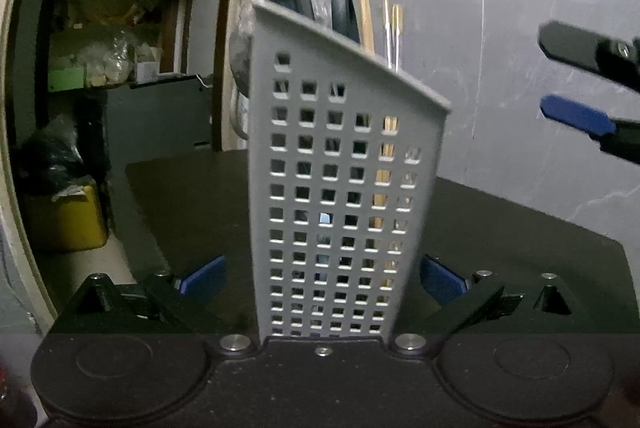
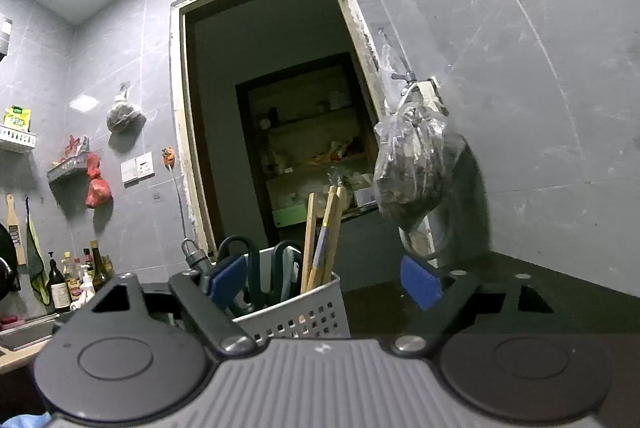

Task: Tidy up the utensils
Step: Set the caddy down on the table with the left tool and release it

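Observation:
A grey perforated utensil holder (image 1: 340, 188) stands on a dark counter (image 1: 520, 240), right in front of my left gripper (image 1: 320, 278). The left gripper is open, its blue pads (image 1: 202, 278) on either side of the holder and apart from it. Wooden chopsticks (image 1: 366, 22), dark scissor handles (image 1: 344, 8) and metal tools stick out of the top. My right gripper (image 2: 324, 282) is open and empty, just above and behind the holder (image 2: 296, 312). The chopsticks (image 2: 324, 240) and scissors (image 2: 256, 268) show between its fingers. The right gripper also shows at the right edge of the left wrist view (image 1: 580, 76).
A plastic bag (image 2: 408, 156) hangs from a wall hook beside an open doorway (image 2: 280, 116) onto a dim storeroom. Bottles (image 2: 72, 276) and wall racks (image 2: 68, 168) are at the far left. A yellow bin (image 1: 64, 216) stands on the floor past the counter's edge.

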